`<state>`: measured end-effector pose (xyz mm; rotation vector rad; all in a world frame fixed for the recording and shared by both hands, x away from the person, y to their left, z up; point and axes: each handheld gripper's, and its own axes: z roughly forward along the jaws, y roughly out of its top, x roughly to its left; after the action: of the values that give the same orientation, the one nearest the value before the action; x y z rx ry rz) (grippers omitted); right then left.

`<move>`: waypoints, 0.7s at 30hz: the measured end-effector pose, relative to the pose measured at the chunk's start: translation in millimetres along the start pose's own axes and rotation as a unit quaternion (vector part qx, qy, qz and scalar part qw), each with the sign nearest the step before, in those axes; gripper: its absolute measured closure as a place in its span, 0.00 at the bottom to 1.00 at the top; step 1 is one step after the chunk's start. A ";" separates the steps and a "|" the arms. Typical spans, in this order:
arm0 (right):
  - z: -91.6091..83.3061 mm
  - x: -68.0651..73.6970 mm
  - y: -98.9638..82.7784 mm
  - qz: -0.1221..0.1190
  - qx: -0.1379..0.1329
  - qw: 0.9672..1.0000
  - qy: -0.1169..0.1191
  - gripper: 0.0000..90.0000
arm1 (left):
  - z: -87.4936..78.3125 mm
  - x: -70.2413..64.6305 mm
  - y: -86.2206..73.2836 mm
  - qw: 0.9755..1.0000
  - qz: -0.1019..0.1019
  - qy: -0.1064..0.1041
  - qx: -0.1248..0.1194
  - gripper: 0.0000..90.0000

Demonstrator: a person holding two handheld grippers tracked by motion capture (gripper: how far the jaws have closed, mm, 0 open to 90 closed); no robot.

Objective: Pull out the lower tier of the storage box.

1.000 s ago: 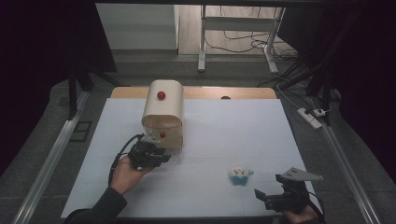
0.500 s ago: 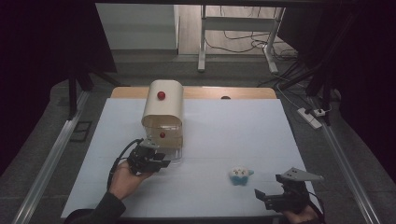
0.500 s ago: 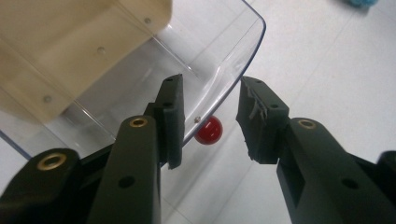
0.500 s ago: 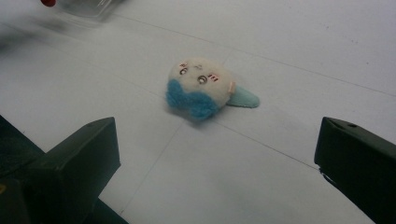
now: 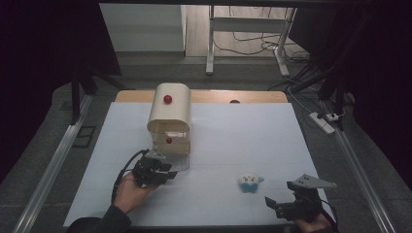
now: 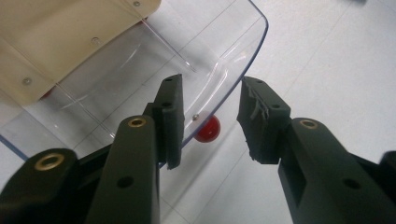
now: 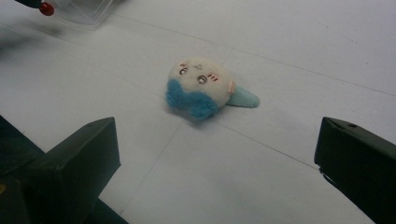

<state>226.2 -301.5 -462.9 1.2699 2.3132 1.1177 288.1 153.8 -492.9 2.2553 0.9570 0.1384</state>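
You're holding the right gripper (image 5: 284,204) low at the near edge of the desk (image 5: 233,131), jaws spread wide with nothing between them, aimed at the small plush toy (image 7: 198,91) lying on its side just ahead. Closing from this far back, you're risking a pinch of air or nudging the toy away.

Farther in, your left gripper (image 6: 210,123) is straddling the clear curved lid (image 6: 219,70) of the cream bread box (image 5: 170,114). Its jaws are partly open, one pad over the rim, the other off to the side, and the red knob (image 6: 208,129) is sitting between them, unpressed. No firm hold yet, as far as I can judge.

Pulling now, you're likely letting the round knob slip out. Squeezing off-centre is risking a skewed lid, or dragging the whole box across the desk toward you.
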 end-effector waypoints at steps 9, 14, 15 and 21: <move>-0.2 -0.2 -0.2 0.001 0.000 1.000 0.000 0.00 | 1.7 1.2 -2.8 1.000 -0.008 -0.008 -0.003 0.65; -0.5 0.0 -0.3 -0.001 0.001 1.000 -0.001 0.00 | 1.7 3.6 -4.0 1.000 -0.015 -0.010 -0.005 0.61; -0.5 0.0 -0.2 -0.001 0.001 1.000 -0.001 0.00 | 1.5 3.8 -4.2 1.000 -0.017 -0.009 -0.005 0.60; -0.3 0.0 -0.3 0.000 0.001 1.000 0.000 0.00 | -1.3 4.3 -3.7 1.000 -0.016 -0.006 -0.015 0.54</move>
<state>225.8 -301.8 -463.0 1.2695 2.3140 1.1158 288.6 159.2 -494.8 2.2106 0.9787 0.1240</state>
